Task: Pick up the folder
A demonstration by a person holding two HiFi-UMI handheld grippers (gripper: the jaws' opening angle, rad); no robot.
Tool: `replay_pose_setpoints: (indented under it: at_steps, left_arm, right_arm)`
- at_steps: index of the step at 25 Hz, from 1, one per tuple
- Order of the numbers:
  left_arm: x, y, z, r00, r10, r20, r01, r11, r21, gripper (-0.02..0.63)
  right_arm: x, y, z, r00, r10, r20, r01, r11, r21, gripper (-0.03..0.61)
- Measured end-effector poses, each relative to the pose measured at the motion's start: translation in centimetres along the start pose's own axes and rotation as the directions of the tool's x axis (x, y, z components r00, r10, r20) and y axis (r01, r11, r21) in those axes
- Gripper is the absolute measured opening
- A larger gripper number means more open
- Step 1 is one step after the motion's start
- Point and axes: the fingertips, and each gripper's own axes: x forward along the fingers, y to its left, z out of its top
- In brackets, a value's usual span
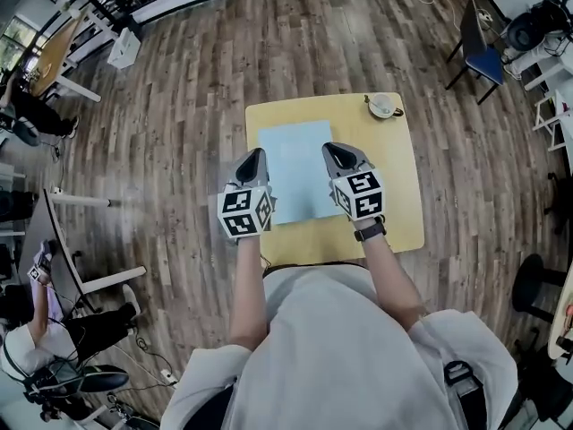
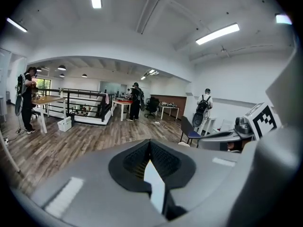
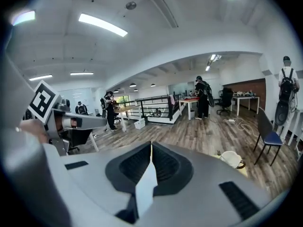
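Folder (image 1: pixel 300 173), head view first: lay flat and pale blue at the middle of the yellow table (image 1: pixel 398 204), long axis running away from the person, with a white cup (image 1: pixel 383 106) well apart at the far right corner. Flanked by both tools: left gripper (image 1: pixel 258 154) over the left long edge, right gripper (image 1: pixel 334 149) over the right one, neither hand plainly nearer. Touching or hovering, could not tell. Left gripper view: showed the left gripper (image 2: pixel 149 150) with jaws pressed together on nothing, aimed out over the room. No folder in sight there, so judged to lie below the tips. Right gripper view: much the same for the right gripper (image 3: pixel 151 152), jaws closed and empty, only the cup (image 3: pixel 233 159) ahead at right. Would likely need opening before any grasp of an edge.
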Motion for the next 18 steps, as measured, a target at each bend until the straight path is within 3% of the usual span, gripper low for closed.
replay_pose_setpoints:
  at_steps: [5,14,18]
  left_arm:
    - [2.3,1.8,-3.2,0.996,-0.01,-0.093,0.008,1.0,-0.019,0.009]
    - [5.7,4.5,-9.1,0.965,-0.024,-0.26,0.004,0.997,-0.079,0.012]
    - [7.1,5.5,-11.7,0.947,-0.04,-0.319,0.005,0.994,-0.111,0.061]
  right_arm:
    - [2.3,-1.6,-3.0,0.996,-0.031,-0.089,0.035,0.999,0.037,0.012]
    - [4.9,-4.2,-8.8,0.968,-0.056,-0.245,0.088,0.988,0.123,0.014]
    - [5.7,-5.5,-11.2,0.954,-0.089,-0.287,0.144,0.974,0.174,0.044]
